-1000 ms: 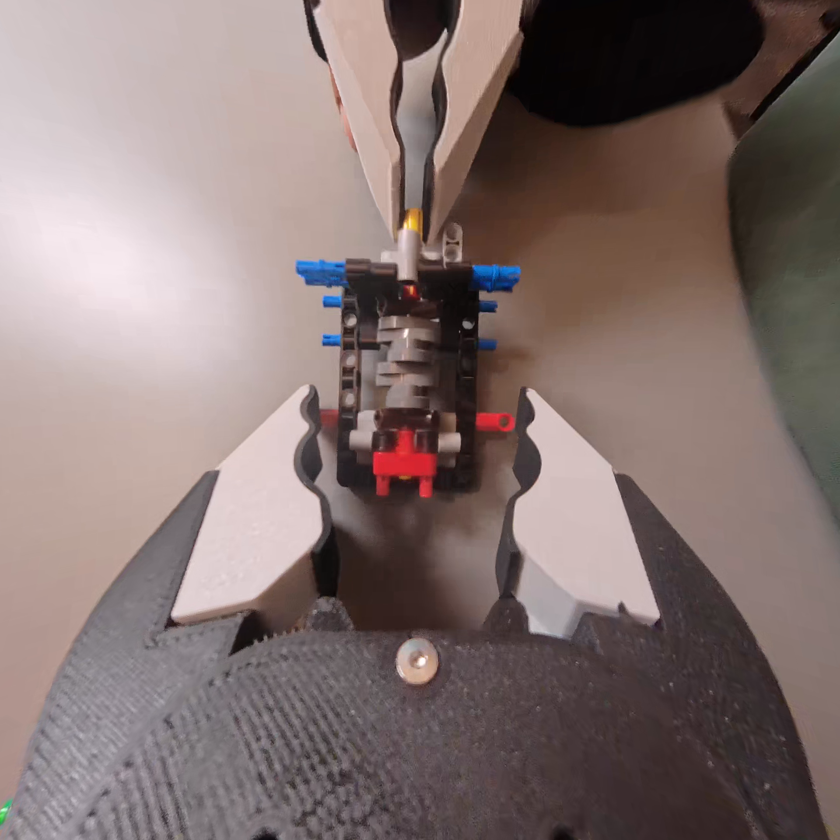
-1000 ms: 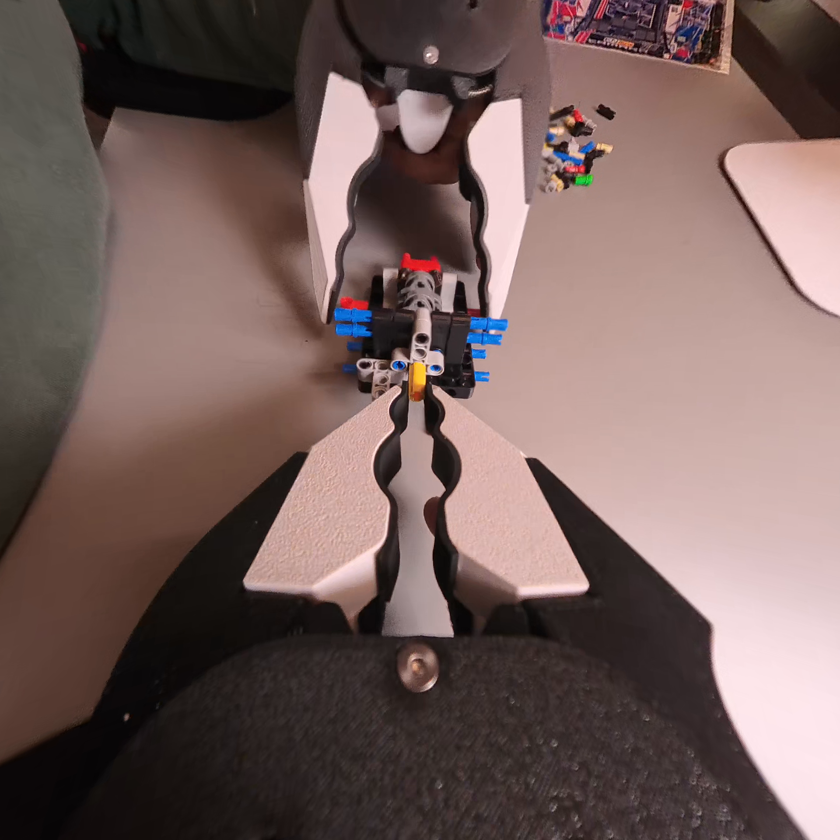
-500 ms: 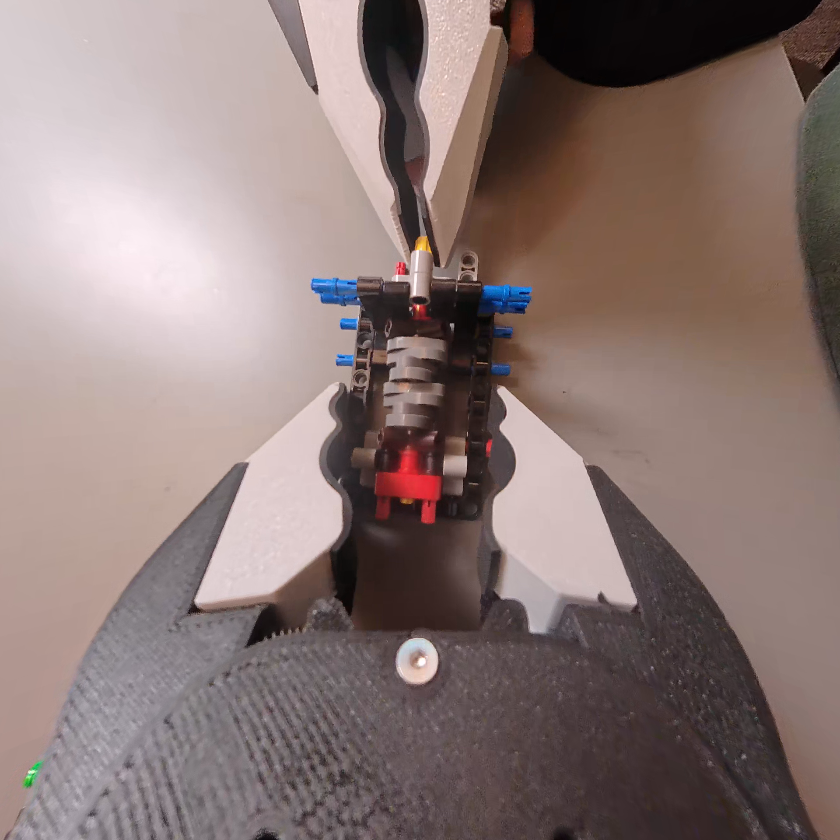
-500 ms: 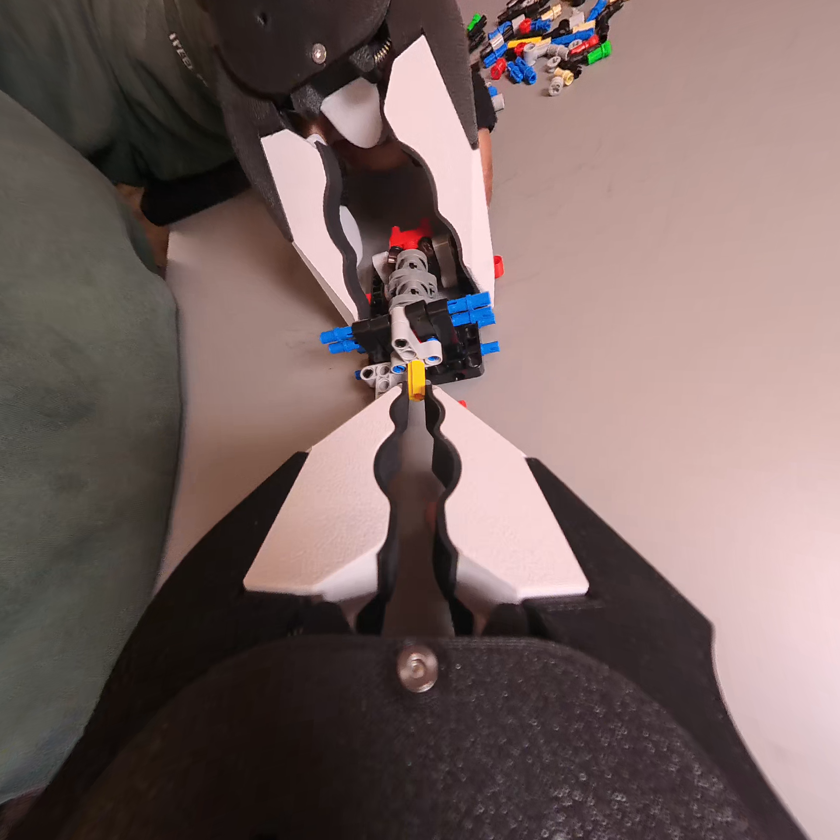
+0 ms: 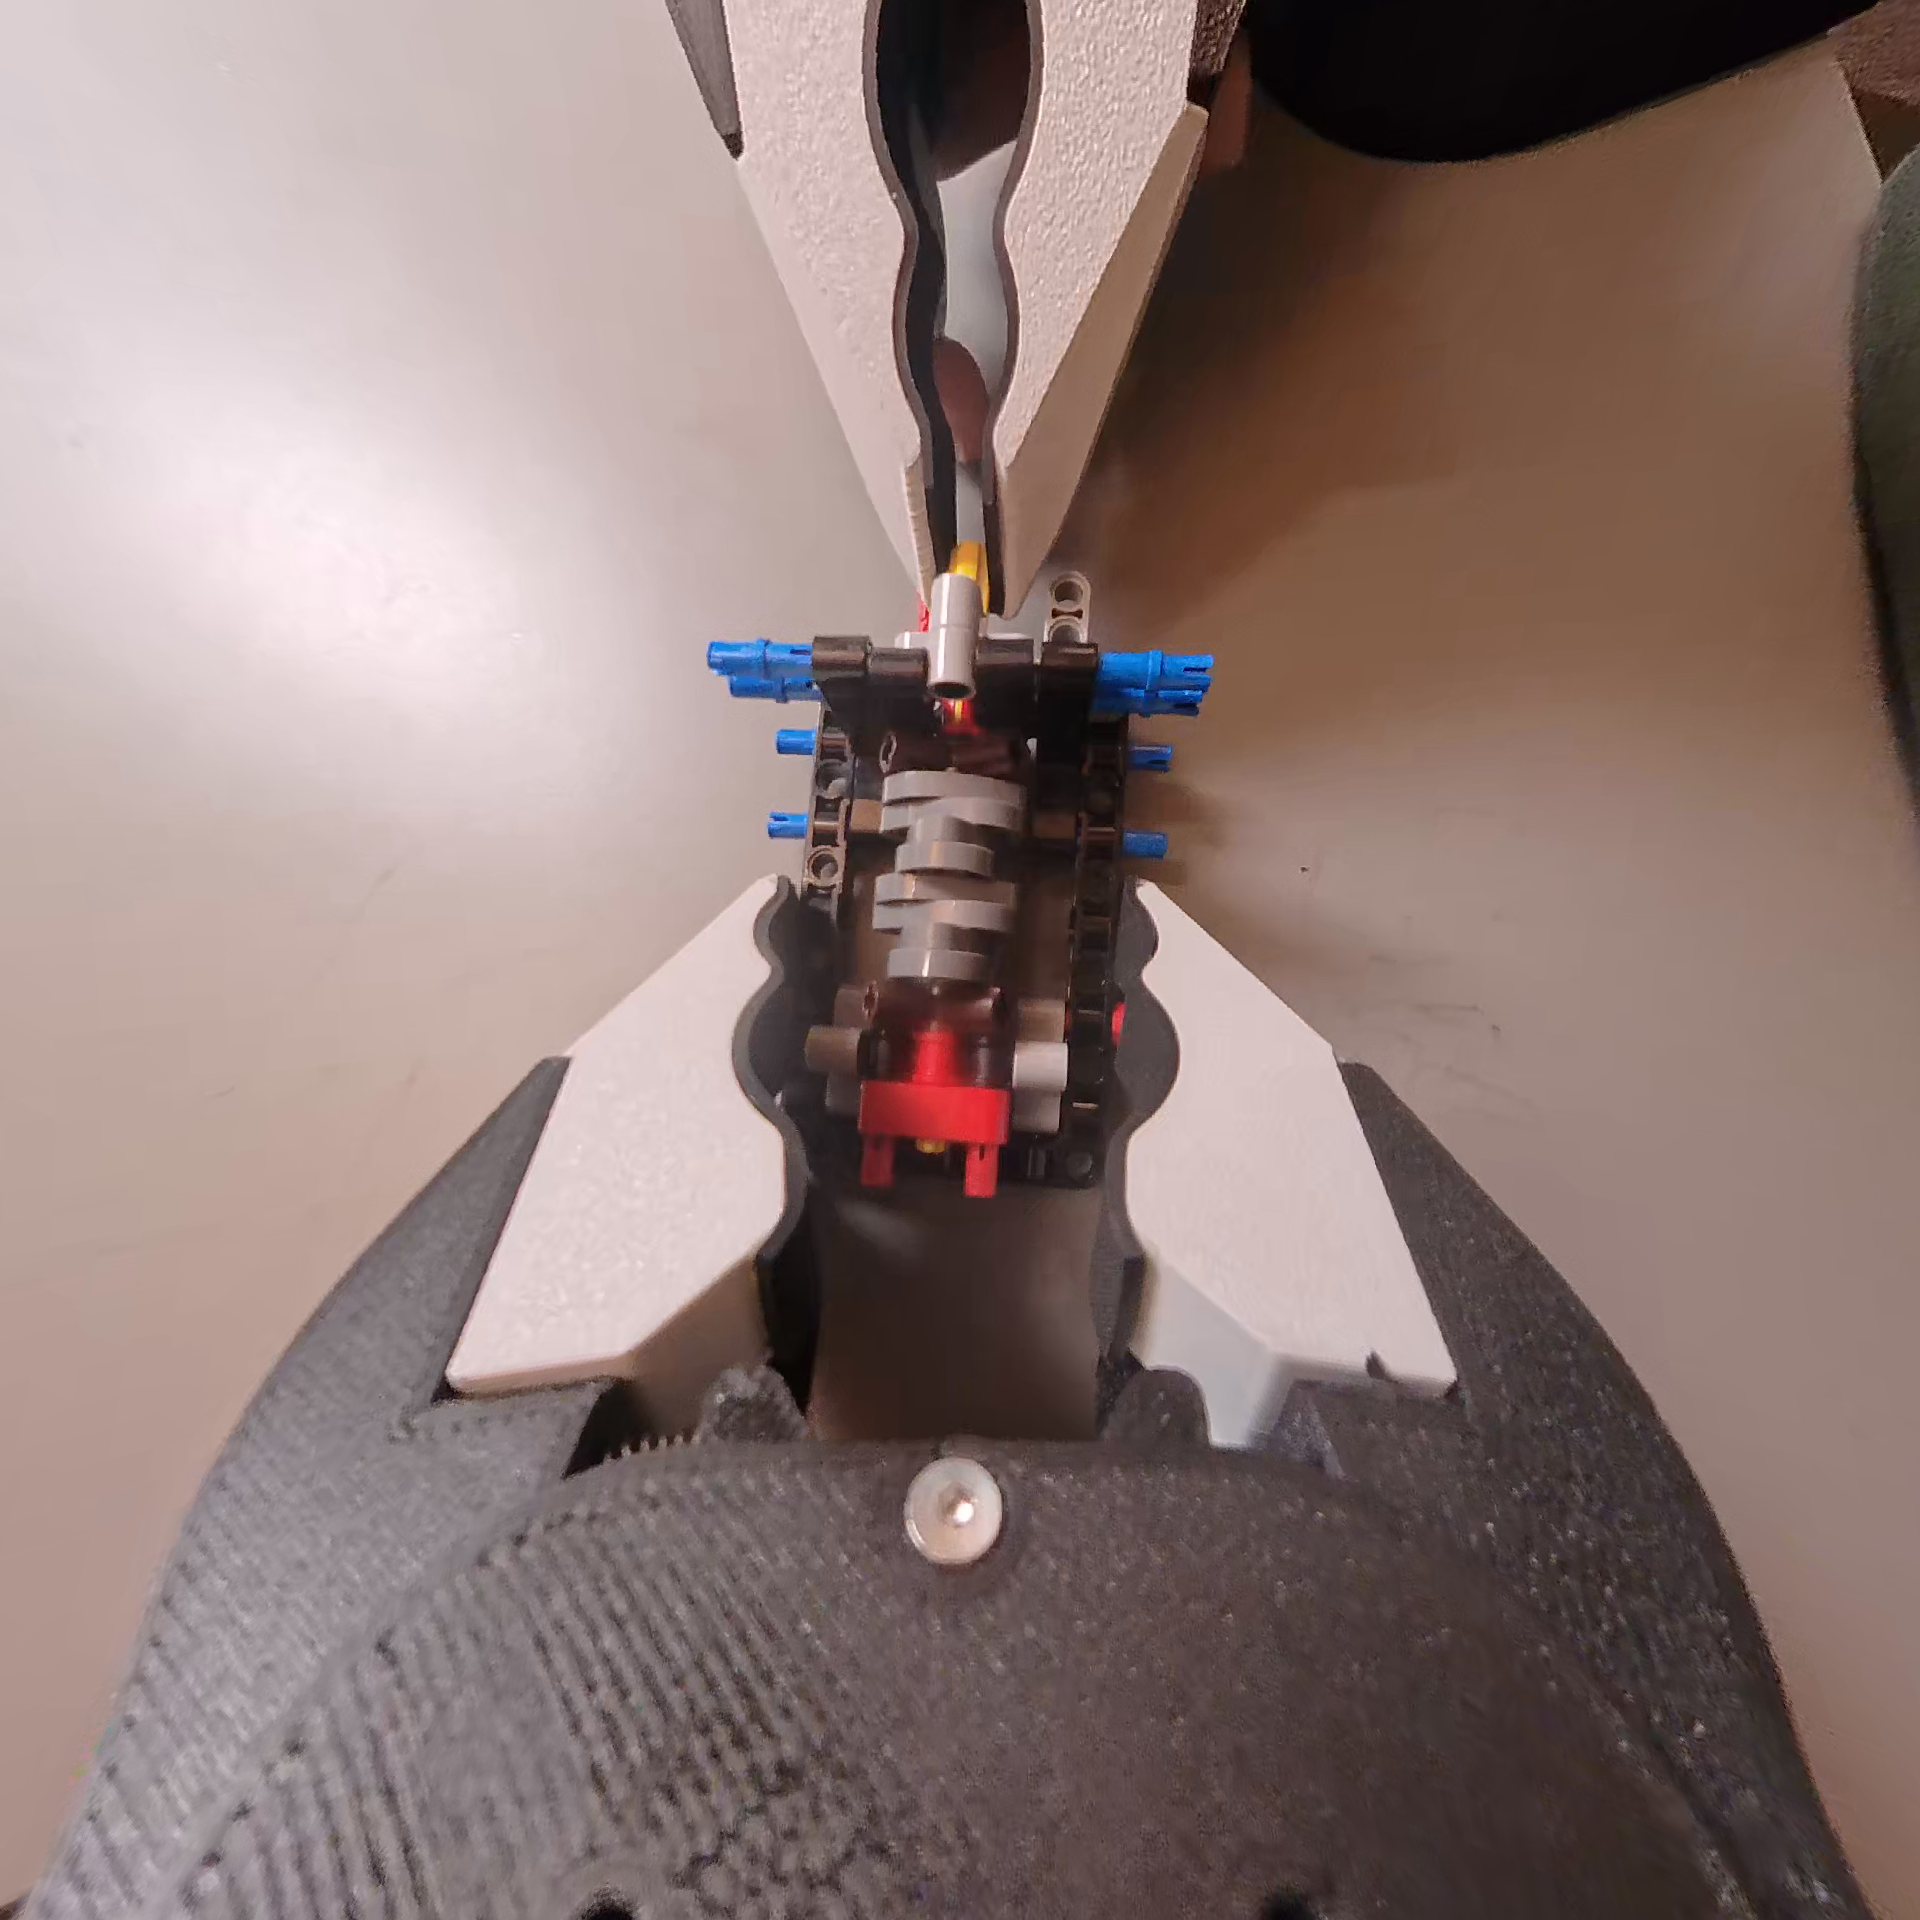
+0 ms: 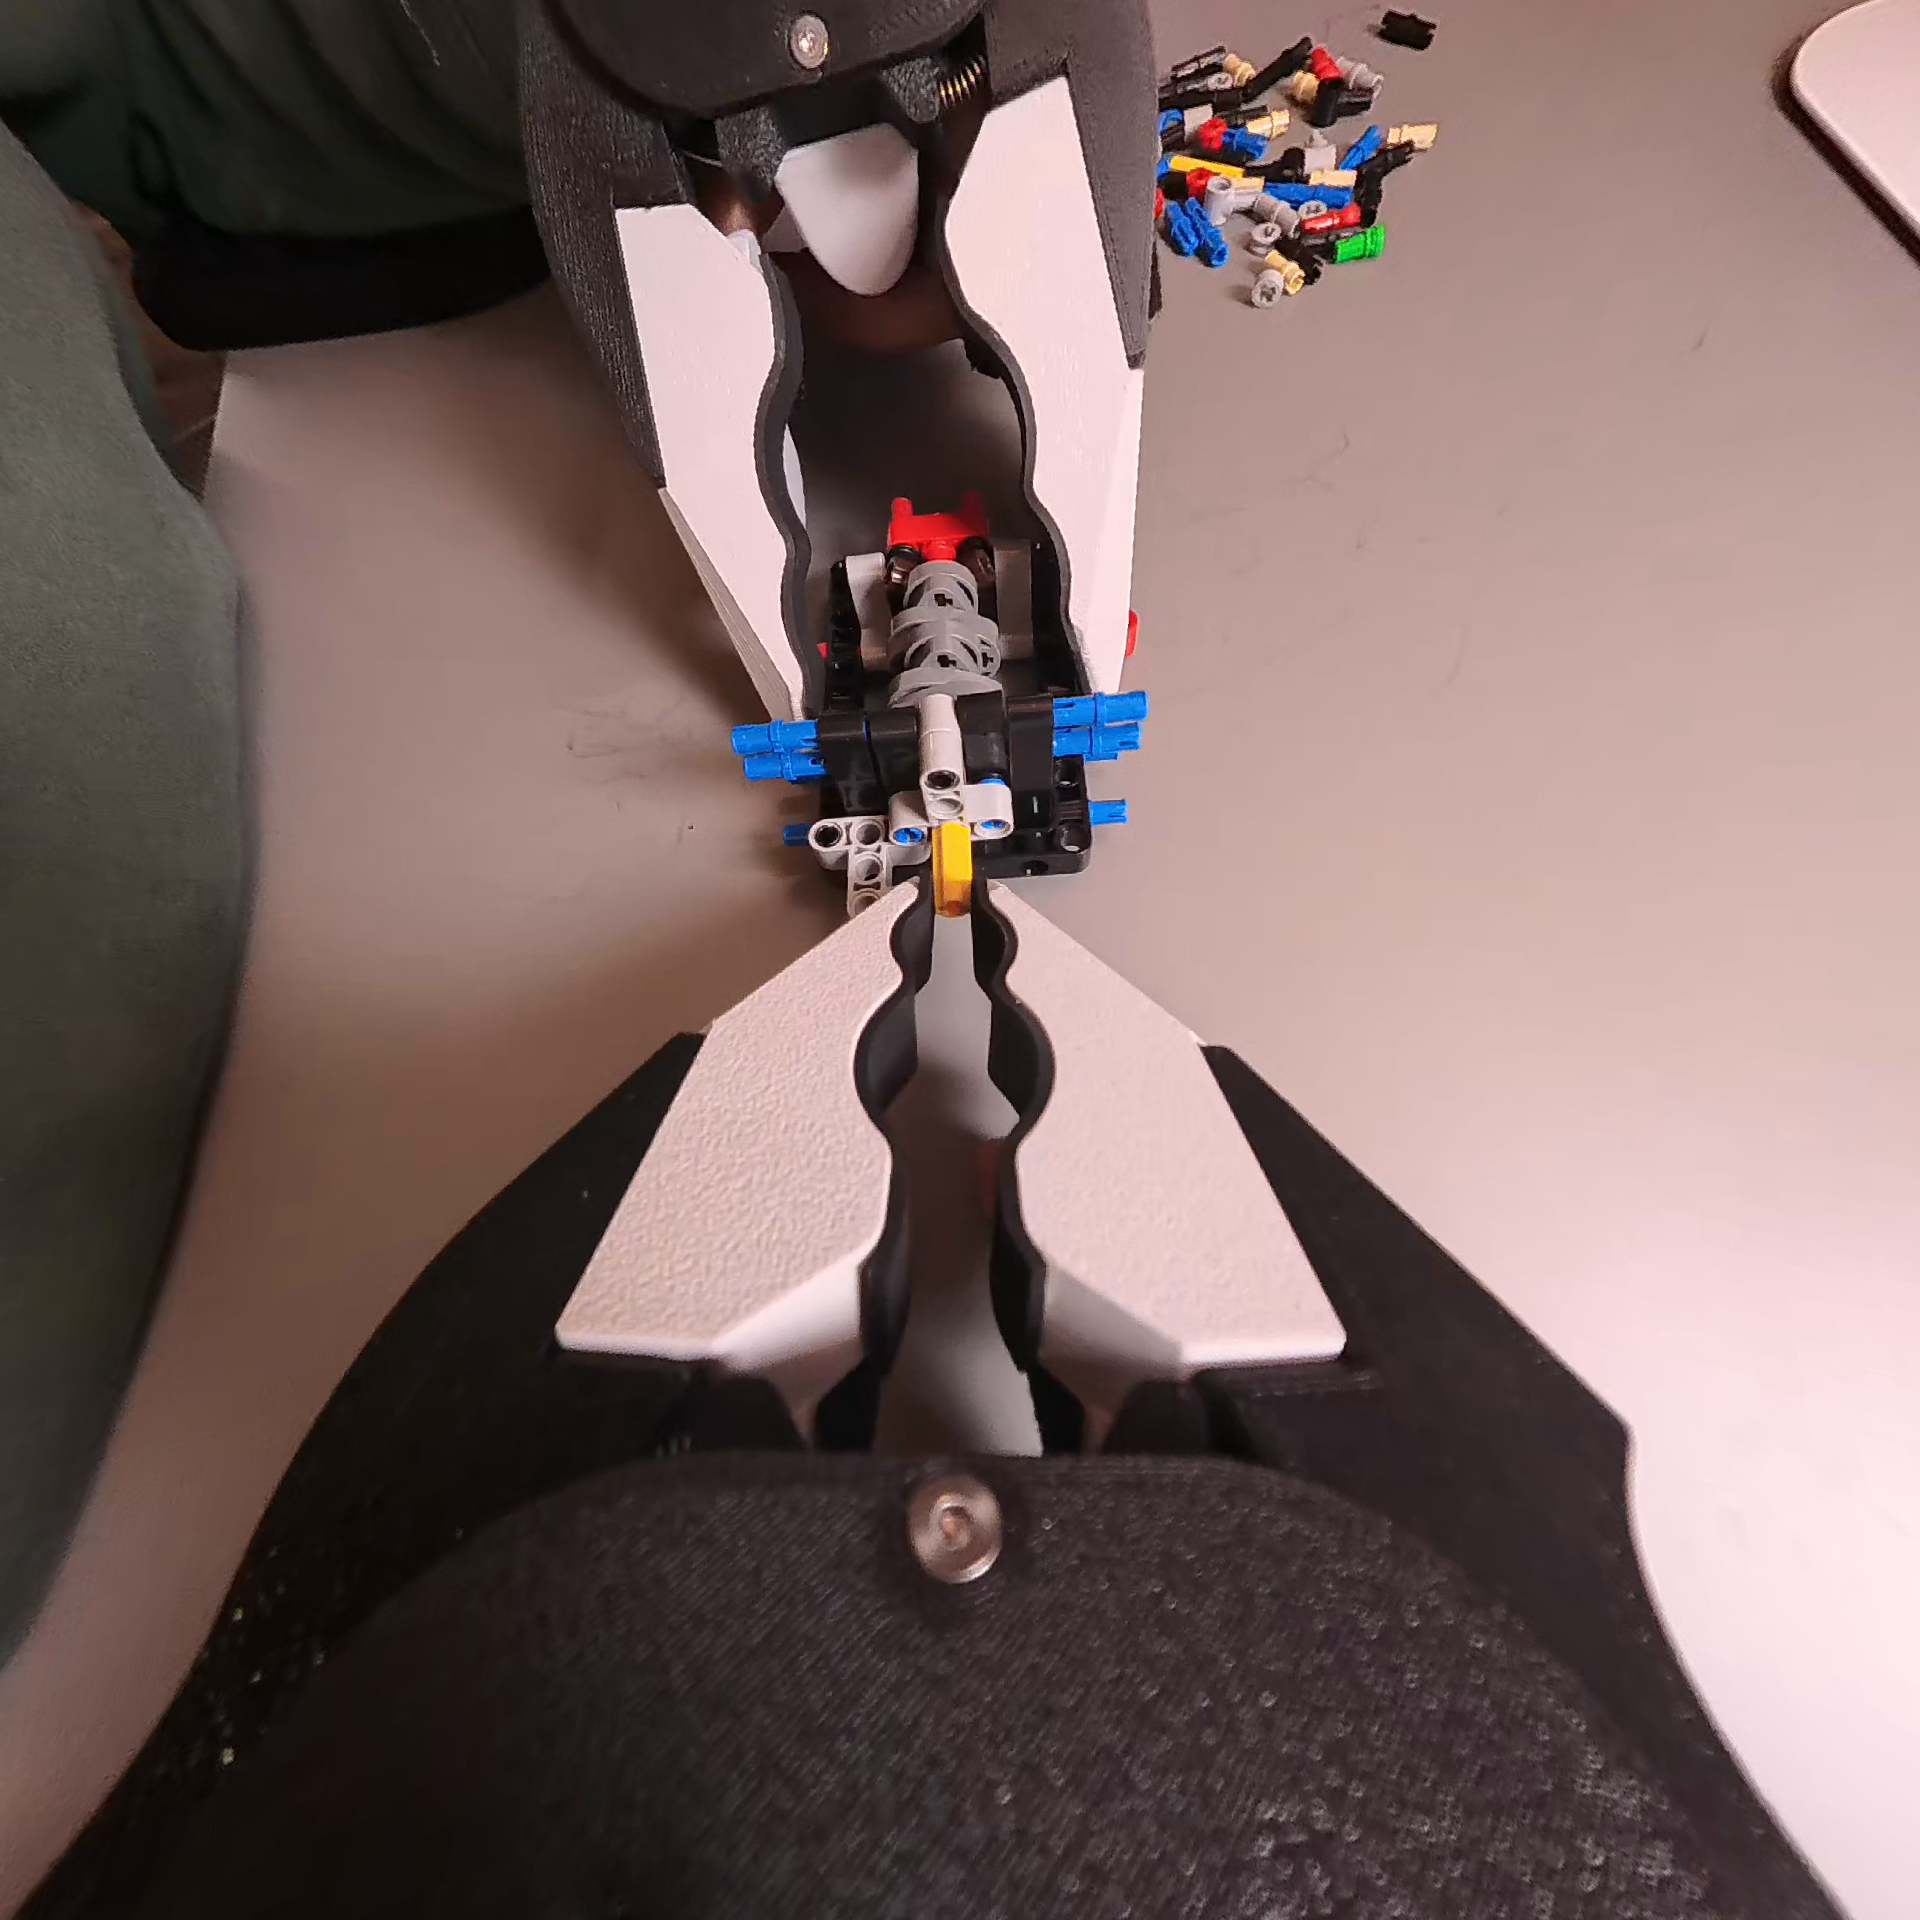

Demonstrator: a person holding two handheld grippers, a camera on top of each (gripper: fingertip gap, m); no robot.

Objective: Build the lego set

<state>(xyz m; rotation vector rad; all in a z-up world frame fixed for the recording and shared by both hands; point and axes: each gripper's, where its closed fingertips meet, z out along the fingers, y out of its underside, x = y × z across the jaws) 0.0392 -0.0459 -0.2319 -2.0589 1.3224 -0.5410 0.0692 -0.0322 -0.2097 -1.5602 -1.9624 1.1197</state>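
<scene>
The lego assembly (image 5: 951, 894) is a black frame with a grey crank stack inside, blue pins on both sides and a red piece at my near end. My left gripper (image 5: 956, 888) is shut on the frame's two long sides. My right gripper (image 6: 951, 894) is shut on a yellow axle piece (image 6: 951, 857) set against the grey connectors at the assembly's (image 6: 940, 665) other end. In the left wrist view the right gripper (image 5: 971, 582) comes in from the top with the yellow piece (image 5: 968, 561) at its tip. The left gripper (image 6: 945, 675) shows in the right wrist view.
A pile of loose small lego pieces (image 6: 1268, 187) lies on the grey table (image 6: 1455, 727) at the back right. A white flat object (image 6: 1870, 114) sits at the top right corner. A person's green sleeve (image 6: 104, 727) fills the left edge. About 5 centimetres separates my left fingertips from my right.
My left gripper moved forward around the assembly and closed on the frame's sides. My right gripper kept the yellow piece against the assembly's end.
</scene>
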